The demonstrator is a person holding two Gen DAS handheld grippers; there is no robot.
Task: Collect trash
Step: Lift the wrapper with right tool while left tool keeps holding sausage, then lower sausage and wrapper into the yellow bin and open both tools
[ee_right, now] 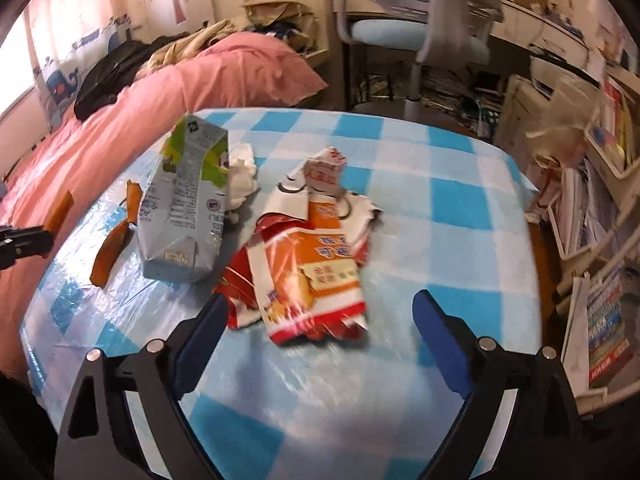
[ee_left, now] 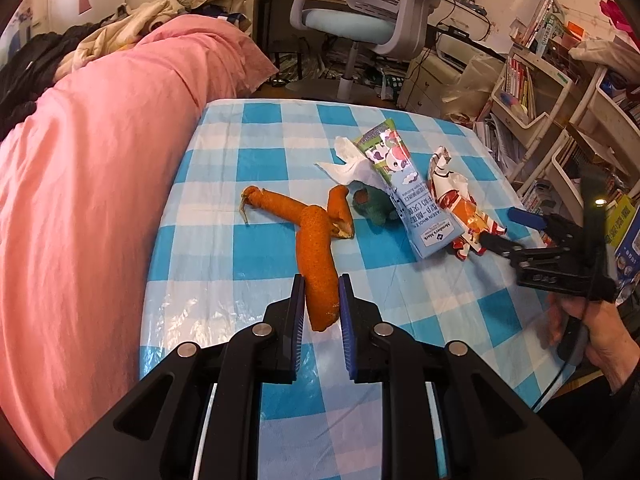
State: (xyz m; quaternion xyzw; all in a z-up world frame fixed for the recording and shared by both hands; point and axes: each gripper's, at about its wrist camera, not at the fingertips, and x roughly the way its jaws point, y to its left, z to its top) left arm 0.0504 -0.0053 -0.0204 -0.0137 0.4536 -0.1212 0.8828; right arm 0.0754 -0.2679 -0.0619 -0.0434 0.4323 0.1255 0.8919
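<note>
A long curled orange peel [ee_left: 316,256] lies on the blue checked tablecloth [ee_left: 224,248], its near end pinched between the pads of my left gripper [ee_left: 321,282], which is shut on it. Behind it are a dark green scrap [ee_left: 372,204], a white tissue [ee_left: 344,160], a flattened milk carton [ee_left: 400,188] and a torn red-and-orange snack wrapper [ee_left: 456,200]. My right gripper [ee_right: 320,300] stands wide open over the near end of the snack wrapper [ee_right: 312,256], its pads clear of it. The milk carton [ee_right: 184,208] and tissue [ee_right: 244,172] lie to the left.
Pink bedding [ee_left: 100,160] runs along the table's left side. Beyond the far edge stands an office chair [ee_left: 352,20]. Shelves packed with books [ee_left: 560,100] crowd the right side. A person's hand [ee_left: 592,332] holds the right gripper [ee_left: 505,229] at the table's right edge.
</note>
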